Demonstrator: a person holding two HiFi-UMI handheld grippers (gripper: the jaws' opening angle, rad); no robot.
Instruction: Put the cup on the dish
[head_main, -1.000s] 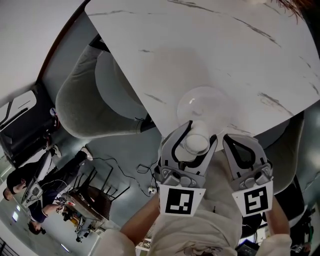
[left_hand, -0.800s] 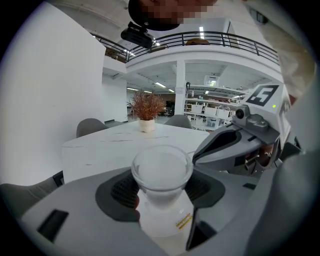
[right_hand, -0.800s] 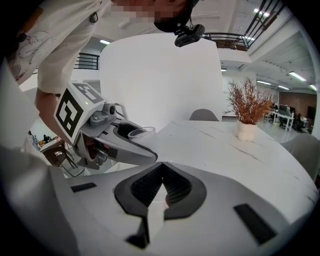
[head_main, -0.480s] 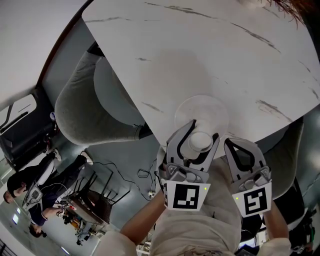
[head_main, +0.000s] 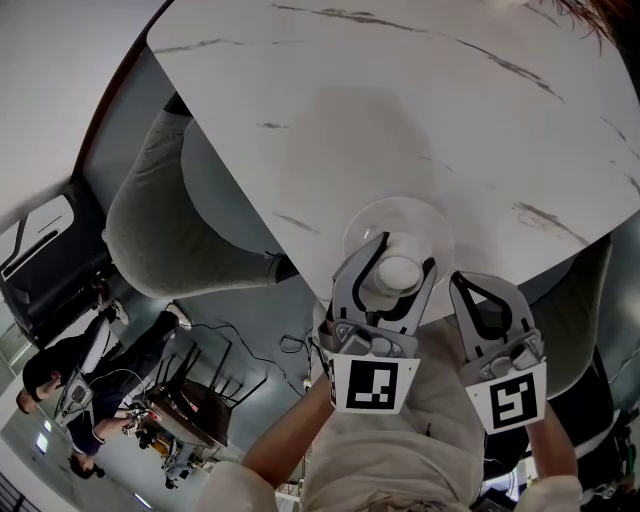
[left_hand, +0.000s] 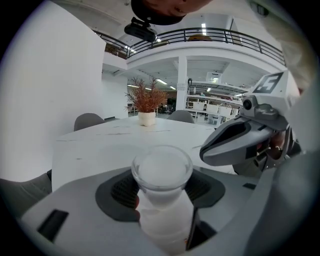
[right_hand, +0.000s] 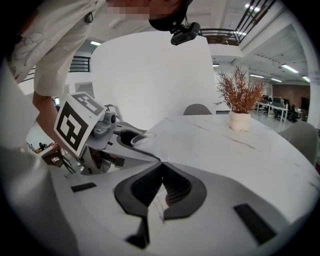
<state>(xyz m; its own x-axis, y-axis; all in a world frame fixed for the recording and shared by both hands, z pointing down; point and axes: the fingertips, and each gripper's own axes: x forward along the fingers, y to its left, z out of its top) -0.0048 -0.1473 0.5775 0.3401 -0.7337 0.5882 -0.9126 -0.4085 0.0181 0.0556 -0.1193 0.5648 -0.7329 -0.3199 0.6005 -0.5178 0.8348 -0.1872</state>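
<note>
- Two claws show: the left claw (head_main: 402, 256) grips the clear cup (head_main: 398, 273) over the dish (head_main: 400, 214), near the edge of the surface (head_main: 400, 100).
- The right claw (right_hand: 161, 167) is closed and empty, just beside.

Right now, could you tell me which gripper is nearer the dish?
Left. The left gripper holds the cup over the dish; the right gripper, shut, is beside its rim.

I am standing over a white marble-veined table (head_main: 400, 120) that is filling most of my view. A grey padded chair (head_main: 150, 230) is sitting tucked against the table's left edge, on grey floor (head_main: 245, 320). A dried plant (left_hand: 146, 100) in a white pot is standing on the table's far side. Beyond the table, strip lights (left_hand: 161, 81) are glowing under a railed balcony (left_hand: 210, 33).
</note>
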